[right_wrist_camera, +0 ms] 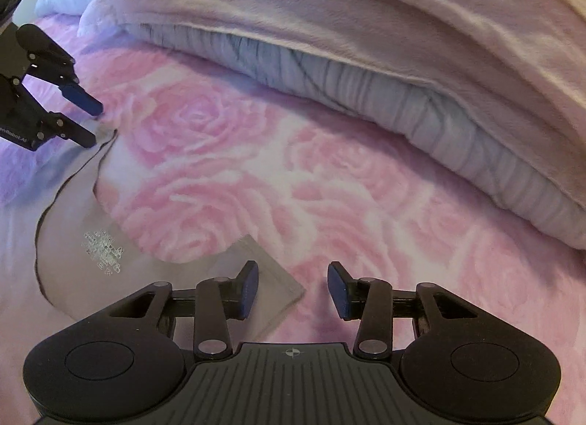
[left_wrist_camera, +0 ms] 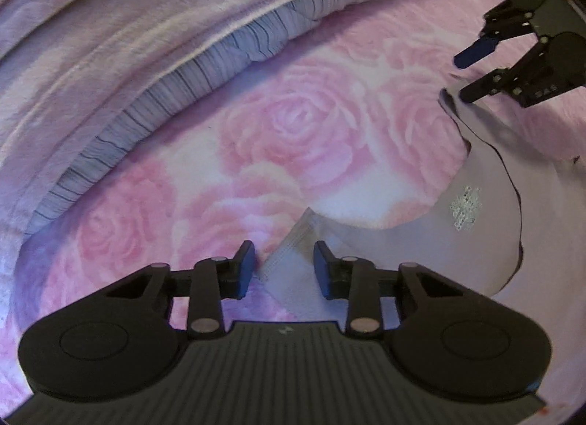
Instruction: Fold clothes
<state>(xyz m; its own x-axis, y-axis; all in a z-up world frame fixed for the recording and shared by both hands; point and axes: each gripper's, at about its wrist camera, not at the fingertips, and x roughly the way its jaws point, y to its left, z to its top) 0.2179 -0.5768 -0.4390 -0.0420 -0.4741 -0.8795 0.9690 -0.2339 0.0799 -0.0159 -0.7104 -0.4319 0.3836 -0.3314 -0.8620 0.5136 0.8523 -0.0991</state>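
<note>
A pale lilac garment (left_wrist_camera: 432,260) with a small silvery print (left_wrist_camera: 465,212) lies flat on a pink rose-patterned bed cover (left_wrist_camera: 293,121). My left gripper (left_wrist_camera: 284,267) points down at one stitched corner of it. That corner lies between the parted fingers, and the pads do not press on it. In the right wrist view, my right gripper (right_wrist_camera: 293,289) stands open over the garment's (right_wrist_camera: 73,278) other corner, which lies by its left finger. Each gripper also shows in the other's view: the right gripper (left_wrist_camera: 468,75) at the upper right, the left gripper (right_wrist_camera: 89,124) at the upper left.
A bunched grey-blue ribbed quilt (right_wrist_camera: 366,95) with a pale pink blanket (right_wrist_camera: 329,3) on top runs across the far side of the bed. Rose-patterned cover lies between it and the garment.
</note>
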